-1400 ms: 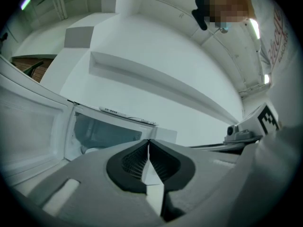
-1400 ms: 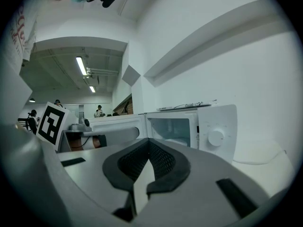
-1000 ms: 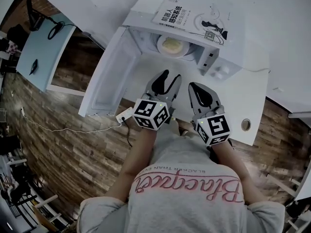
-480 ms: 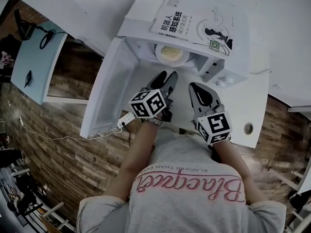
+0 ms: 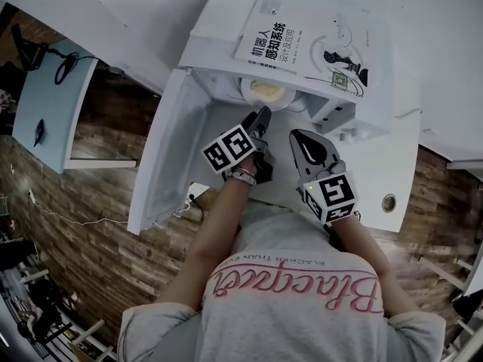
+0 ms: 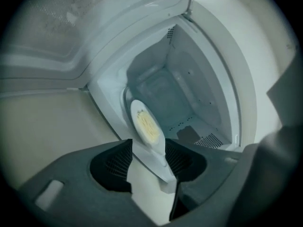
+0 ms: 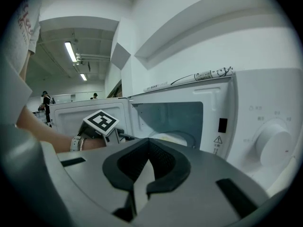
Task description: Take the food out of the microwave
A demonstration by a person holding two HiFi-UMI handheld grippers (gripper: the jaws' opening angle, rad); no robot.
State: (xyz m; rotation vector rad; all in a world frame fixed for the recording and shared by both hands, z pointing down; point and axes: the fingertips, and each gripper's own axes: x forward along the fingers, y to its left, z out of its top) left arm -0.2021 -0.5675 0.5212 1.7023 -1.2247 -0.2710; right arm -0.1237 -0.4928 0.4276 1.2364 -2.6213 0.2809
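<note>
Yellow food (image 5: 266, 90) lies on a round white plate (image 6: 157, 141) inside the open white microwave (image 5: 219, 29) on our tabletop (image 5: 392, 157). Our left tongs (image 5: 259, 118) stand apart at its mouth, empty. Our right tongs (image 5: 300, 136) are together, just outside.

One microwave (image 5: 215, 21), one plate (image 5: 264, 91), one book (image 5: 302, 40) and two grippers are counted: left gripper (image 5: 262, 117), right gripper (image 5: 297, 136).

the right gripper (image 7: 149, 140), jaws together and empty, faces the open microwave (image 7: 246, 122); a plate of food (image 7: 173, 137) sits inside.
</note>
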